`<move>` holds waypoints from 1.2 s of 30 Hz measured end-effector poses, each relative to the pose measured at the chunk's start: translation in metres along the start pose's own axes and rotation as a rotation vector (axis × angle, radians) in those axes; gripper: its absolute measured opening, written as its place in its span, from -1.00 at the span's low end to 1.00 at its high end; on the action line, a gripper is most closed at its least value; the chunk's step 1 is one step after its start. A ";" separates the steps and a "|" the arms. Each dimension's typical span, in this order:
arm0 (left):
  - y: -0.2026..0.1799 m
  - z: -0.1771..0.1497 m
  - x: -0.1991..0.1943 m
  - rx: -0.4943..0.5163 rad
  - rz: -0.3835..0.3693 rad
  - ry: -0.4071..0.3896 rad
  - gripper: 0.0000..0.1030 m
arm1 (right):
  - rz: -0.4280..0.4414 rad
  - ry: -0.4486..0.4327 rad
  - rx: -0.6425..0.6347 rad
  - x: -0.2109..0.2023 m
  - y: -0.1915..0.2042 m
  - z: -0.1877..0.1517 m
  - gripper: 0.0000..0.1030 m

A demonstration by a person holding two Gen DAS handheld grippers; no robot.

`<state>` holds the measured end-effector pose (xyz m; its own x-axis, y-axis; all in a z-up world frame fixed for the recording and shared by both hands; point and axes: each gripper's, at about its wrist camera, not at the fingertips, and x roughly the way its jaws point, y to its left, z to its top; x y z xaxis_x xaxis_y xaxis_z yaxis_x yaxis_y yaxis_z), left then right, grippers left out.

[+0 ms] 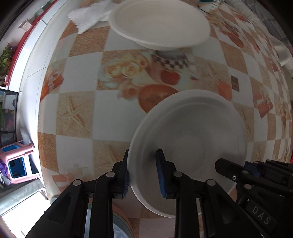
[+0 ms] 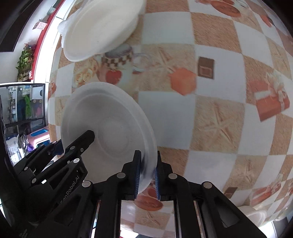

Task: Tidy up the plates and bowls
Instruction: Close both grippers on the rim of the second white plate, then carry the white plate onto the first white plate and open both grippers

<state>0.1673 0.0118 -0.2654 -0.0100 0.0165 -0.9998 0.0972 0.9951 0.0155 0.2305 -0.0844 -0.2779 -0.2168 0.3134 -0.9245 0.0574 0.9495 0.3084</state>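
A white deep plate point(image 1: 192, 137) hangs just above the patterned tablecloth, held by both grippers. My left gripper point(image 1: 143, 172) is shut on its near left rim, one blue pad outside and one inside the dish. In the right wrist view the same plate point(image 2: 109, 131) has its right rim pinched by my right gripper point(image 2: 148, 174), which is shut on it. The other tool's black fingers point(image 1: 228, 170) reach over the plate from the right. A second white plate point(image 1: 159, 23) rests at the far side of the table, also visible as the far plate point(image 2: 102, 27).
A white cloth point(image 1: 87, 16) lies beside the far plate. The table point(image 1: 77, 113) carries a checkered orange and white cover, and its edge curves along the left. A pink stool point(image 1: 18, 161) stands on the floor to the left. Another white dish point(image 2: 254, 217) sits near the bottom right.
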 end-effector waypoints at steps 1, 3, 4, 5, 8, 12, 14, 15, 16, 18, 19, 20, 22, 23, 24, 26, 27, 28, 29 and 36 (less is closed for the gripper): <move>-0.009 -0.007 0.000 0.012 -0.001 0.003 -0.45 | -0.008 0.003 0.000 -0.001 -0.007 -0.008 -0.71; -0.024 -0.022 0.001 0.027 0.003 0.010 -0.44 | -0.033 0.012 -0.005 -0.003 -0.019 -0.024 -0.69; -0.031 -0.029 0.002 0.032 0.008 0.009 -0.43 | -0.045 0.018 -0.009 -0.003 -0.023 -0.032 -0.68; -0.036 -0.036 0.001 0.036 0.015 0.004 -0.42 | -0.058 0.025 -0.016 -0.003 -0.026 -0.040 -0.67; -0.044 -0.050 0.002 0.033 0.016 0.012 -0.41 | -0.085 0.029 -0.032 -0.003 -0.034 -0.058 -0.65; -0.044 -0.057 -0.004 0.023 0.013 0.018 -0.41 | -0.085 0.036 -0.040 -0.006 -0.040 -0.070 -0.65; -0.045 -0.059 -0.014 0.016 0.018 0.006 -0.41 | -0.085 0.026 -0.058 -0.010 -0.036 -0.076 -0.65; -0.048 -0.060 -0.019 0.013 0.018 0.001 -0.41 | -0.084 0.020 -0.065 -0.013 -0.035 -0.078 -0.65; -0.049 -0.061 -0.023 0.013 0.019 -0.004 -0.41 | -0.081 0.013 -0.069 -0.018 -0.034 -0.081 -0.65; -0.055 -0.060 -0.035 0.019 0.020 -0.019 -0.41 | -0.071 0.004 -0.064 -0.027 -0.037 -0.089 -0.65; -0.058 -0.061 -0.039 0.028 0.021 -0.028 -0.41 | -0.066 -0.001 -0.061 -0.033 -0.037 -0.092 -0.65; -0.053 -0.062 -0.043 0.037 0.020 -0.036 -0.41 | -0.063 -0.010 -0.058 -0.038 -0.037 -0.098 -0.65; -0.056 -0.063 -0.049 0.055 0.012 -0.047 -0.40 | -0.059 -0.026 -0.050 -0.050 -0.039 -0.105 -0.65; -0.059 -0.065 -0.053 0.065 0.004 -0.050 -0.40 | -0.056 -0.032 -0.044 -0.055 -0.042 -0.108 -0.65; -0.065 -0.067 -0.055 0.077 -0.003 -0.051 -0.40 | -0.055 -0.037 -0.036 -0.059 -0.046 -0.111 -0.65; -0.070 -0.072 -0.067 0.111 -0.012 -0.054 -0.40 | -0.056 -0.049 -0.015 -0.068 -0.058 -0.119 -0.65; -0.078 -0.075 -0.069 0.135 -0.014 -0.054 -0.40 | -0.056 -0.054 -0.001 -0.072 -0.065 -0.120 -0.65; -0.087 -0.077 -0.068 0.159 -0.015 -0.053 -0.40 | -0.057 -0.058 0.015 -0.075 -0.072 -0.121 -0.65; -0.095 -0.079 -0.070 0.182 -0.018 -0.050 -0.40 | -0.059 -0.062 0.033 -0.079 -0.080 -0.124 -0.65; -0.152 -0.098 -0.073 0.336 -0.050 -0.048 -0.40 | -0.065 -0.094 0.159 -0.089 -0.122 -0.145 -0.65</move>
<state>0.0561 -0.1317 -0.1933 0.0235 -0.0437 -0.9988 0.4203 0.9069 -0.0298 0.1018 -0.2305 -0.2009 -0.1333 0.2440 -0.9606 0.2012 0.9557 0.2148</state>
